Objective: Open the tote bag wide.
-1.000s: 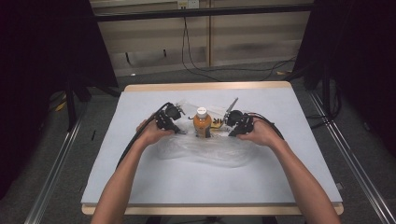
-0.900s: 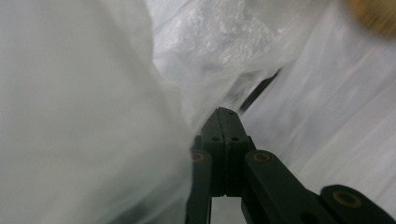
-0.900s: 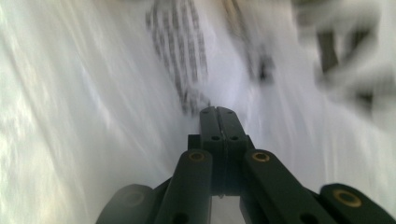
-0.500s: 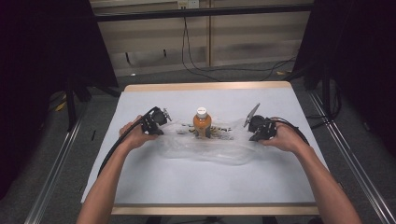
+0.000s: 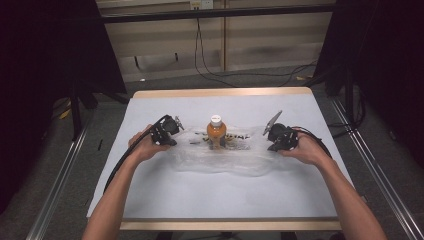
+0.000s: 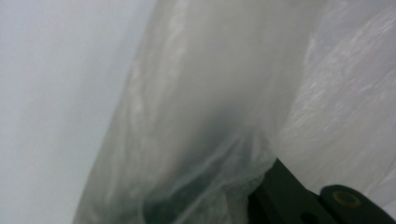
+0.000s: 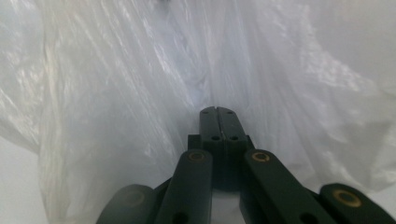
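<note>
A small bottle [image 5: 216, 132] of orange liquid with a white cap stands upright mid-table, inside a clear plastic bag [image 5: 220, 161] that lies spread around it. My left gripper [image 5: 174, 135] is at the bag's left end, shut on bunched film. The right gripper [image 5: 273, 141] is at the bag's right end, also shut on film. The bag is drawn out between them. In the left gripper view, crumpled plastic [image 6: 196, 102] gathers at the jaw tip [image 6: 274, 176]. In the right gripper view, the jaws [image 7: 218, 113] are pressed together with the plastic film [image 7: 116, 70] all around.
The table [image 5: 150, 200] has a white top with a wooden rim. Printed dark lettering on the bag shows beside the bottle. Cables trail from both grippers. Dark curtains and metal rails flank the table; wires lie on the floor behind.
Both hands have moved outward from beside the bottle, left one leftward and right one rightward, pulling the bag wider. The bottle stays upright in place.
</note>
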Demonstrator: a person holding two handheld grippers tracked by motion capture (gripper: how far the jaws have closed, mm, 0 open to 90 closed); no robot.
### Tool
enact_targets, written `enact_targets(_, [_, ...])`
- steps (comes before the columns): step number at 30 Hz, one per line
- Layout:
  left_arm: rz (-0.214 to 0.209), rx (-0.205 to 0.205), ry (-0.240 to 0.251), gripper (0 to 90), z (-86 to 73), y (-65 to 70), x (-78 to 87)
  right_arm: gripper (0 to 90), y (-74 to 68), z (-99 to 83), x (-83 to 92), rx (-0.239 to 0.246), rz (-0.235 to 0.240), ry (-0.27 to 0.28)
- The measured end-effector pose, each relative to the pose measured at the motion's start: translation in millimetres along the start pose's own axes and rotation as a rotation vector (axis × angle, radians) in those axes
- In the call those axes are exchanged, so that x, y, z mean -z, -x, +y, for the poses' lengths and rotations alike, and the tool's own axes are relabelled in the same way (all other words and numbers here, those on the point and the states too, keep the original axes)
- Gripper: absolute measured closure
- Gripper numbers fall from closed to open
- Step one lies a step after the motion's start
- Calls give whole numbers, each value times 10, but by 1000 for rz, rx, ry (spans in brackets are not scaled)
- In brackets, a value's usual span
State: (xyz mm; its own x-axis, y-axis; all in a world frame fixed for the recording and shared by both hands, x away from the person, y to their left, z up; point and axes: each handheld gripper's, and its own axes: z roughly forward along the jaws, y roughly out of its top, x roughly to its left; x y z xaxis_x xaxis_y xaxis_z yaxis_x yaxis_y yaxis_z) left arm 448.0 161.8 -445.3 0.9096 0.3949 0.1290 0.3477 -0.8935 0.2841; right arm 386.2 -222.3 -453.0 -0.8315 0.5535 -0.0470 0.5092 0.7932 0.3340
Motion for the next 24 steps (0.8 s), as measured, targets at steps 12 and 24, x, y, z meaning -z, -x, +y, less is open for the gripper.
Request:
enact_targets(12, [-37, -91, 235, 900, 274, 428, 404, 900, -109, 564, 223, 29, 59, 185])
enact_targets(24, [-144, -143, 253, 900, 381, 865, -8, 900, -4, 1274, -214, 17, 153, 69])
